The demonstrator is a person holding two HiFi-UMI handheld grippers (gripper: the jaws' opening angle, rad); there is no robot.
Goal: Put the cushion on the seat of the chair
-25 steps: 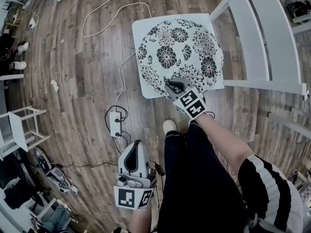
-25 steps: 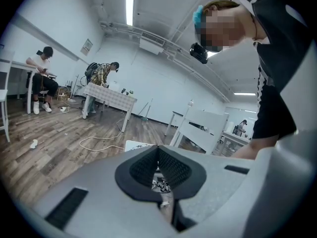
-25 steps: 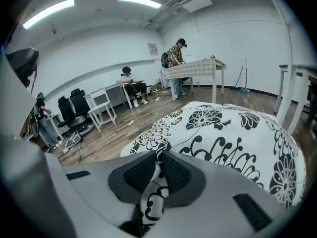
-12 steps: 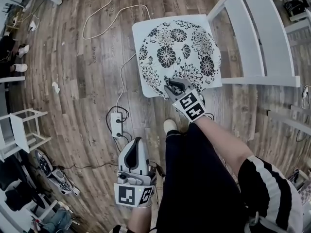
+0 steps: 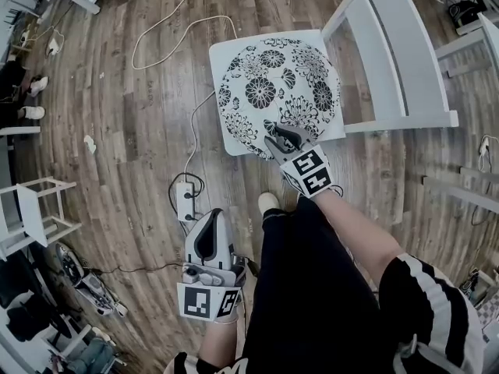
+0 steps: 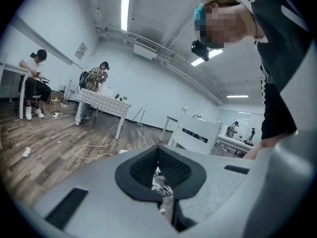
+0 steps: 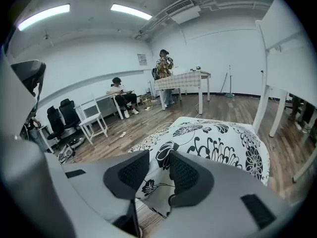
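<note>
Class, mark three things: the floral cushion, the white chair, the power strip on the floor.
cushion (image 5: 277,84), head view, middle of its floral top
chair (image 5: 405,49), head view, backrest slat
power strip (image 5: 185,200), head view, its white body

R gripper (image 5: 275,140) jaws newly apart; cushion (image 5: 269,84) released

Ceiling strip lights (image 7: 130,11), at eleven o'clock in the right gripper view, flood the room evenly; shadows are faint. Fisheye bends the edges, corners vignette black, and distant figures (image 7: 164,66) seem slightly soft.
</note>
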